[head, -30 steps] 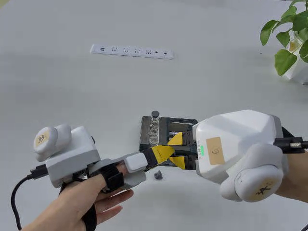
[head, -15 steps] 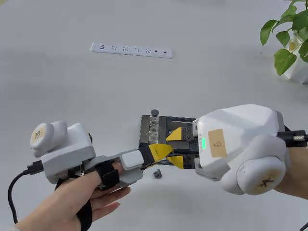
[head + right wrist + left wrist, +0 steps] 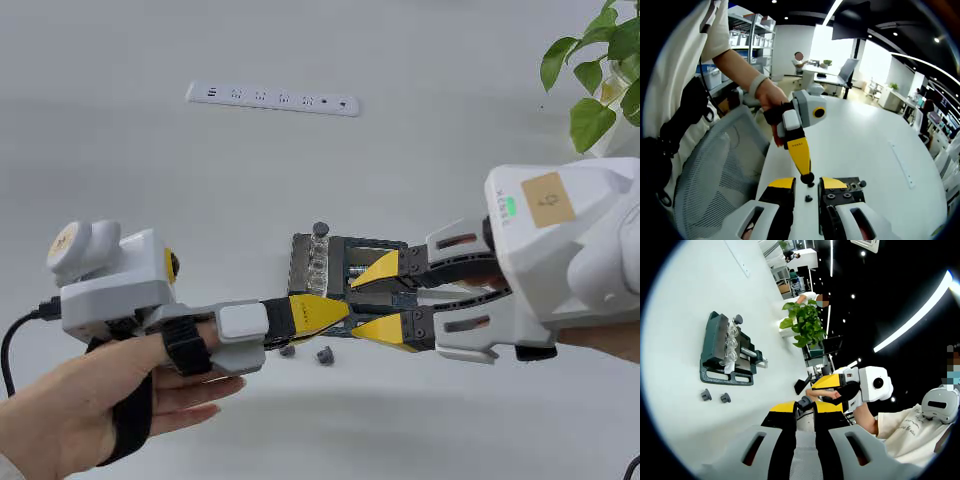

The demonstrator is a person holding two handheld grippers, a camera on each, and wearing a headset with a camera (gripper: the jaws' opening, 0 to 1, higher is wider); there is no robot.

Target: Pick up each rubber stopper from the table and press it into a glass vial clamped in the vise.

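Yellow-tipped left tongs [image 3: 325, 312] are clamped on a small dark grey rubber stopper [image 3: 807, 177], which we judge is bound for the clear glass vials [image 3: 318, 266] gripped upright in the dark metal vise [image 3: 345, 262]. Our right tongs [image 3: 360, 310] stand apart, free to assist. Two spare stoppers [image 3: 325, 355] wait on the white tabletop [image 3: 150, 180] near the vise.

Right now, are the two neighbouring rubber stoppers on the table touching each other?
Apart. The left gripper view shows bare table between one rubber stopper and the other rubber stopper.
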